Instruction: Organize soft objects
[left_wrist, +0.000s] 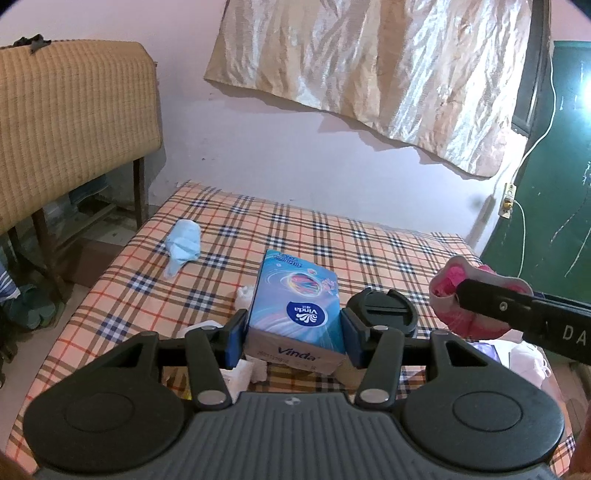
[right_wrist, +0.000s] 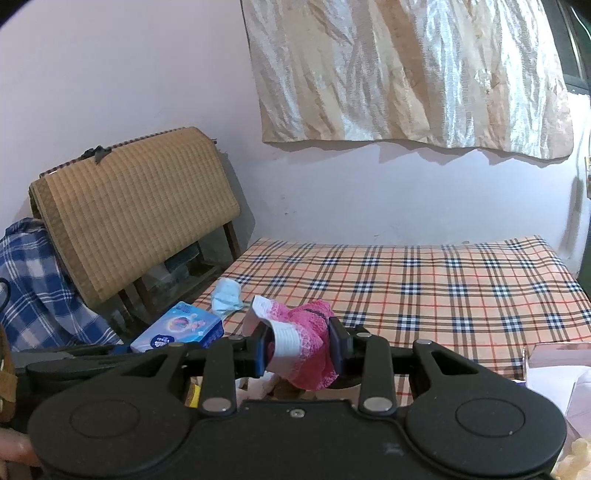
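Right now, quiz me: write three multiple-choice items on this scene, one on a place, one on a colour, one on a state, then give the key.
1. Where is the light blue cloth?
A. on the plaid bedcover
B. in the left tool
C. on the wall

2. What colour is the bundle in the right tool?
A. green
B. pink and white
C. black

3. The left tool is:
A. open, empty
B. shut on the Vinda tissue pack
C. out of view

Key: A, it lies on the cover's far left; B, pink mesh with white band; B, pads press both sides.
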